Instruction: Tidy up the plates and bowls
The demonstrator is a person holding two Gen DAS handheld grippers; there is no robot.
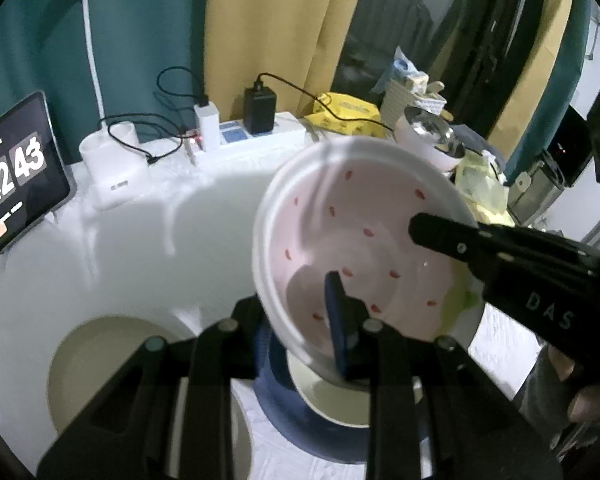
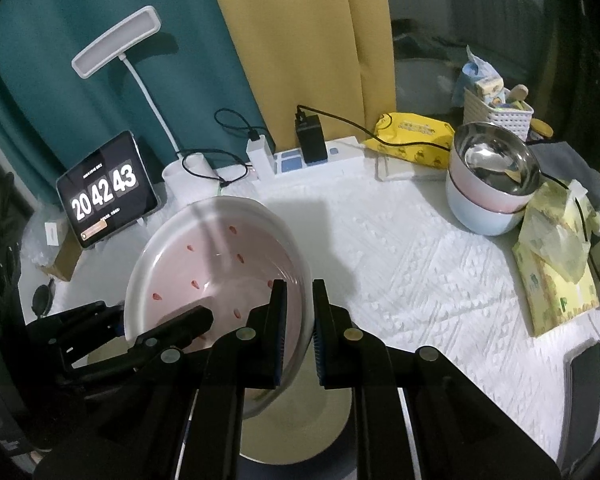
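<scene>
A white-rimmed pink plate with red specks (image 1: 360,240) (image 2: 216,264) is held tilted above the table by both grippers. My left gripper (image 1: 300,320) is shut on its near rim. My right gripper (image 2: 300,312) is shut on its right rim; in the left wrist view it reaches in from the right (image 1: 500,256). Under the plate lies a cream plate with a blue rim (image 1: 332,404) (image 2: 300,420). Another cream plate (image 1: 100,368) lies at the front left. Stacked bowls with a steel one on top (image 2: 492,184) (image 1: 432,136) stand at the back right.
A tablet showing a clock (image 2: 108,192), a white lamp (image 2: 116,40), a power strip with chargers (image 2: 312,152), a yellow wipes pack (image 2: 412,136), a white basket (image 2: 496,108) and yellow packets (image 2: 556,272) ring the white tablecloth.
</scene>
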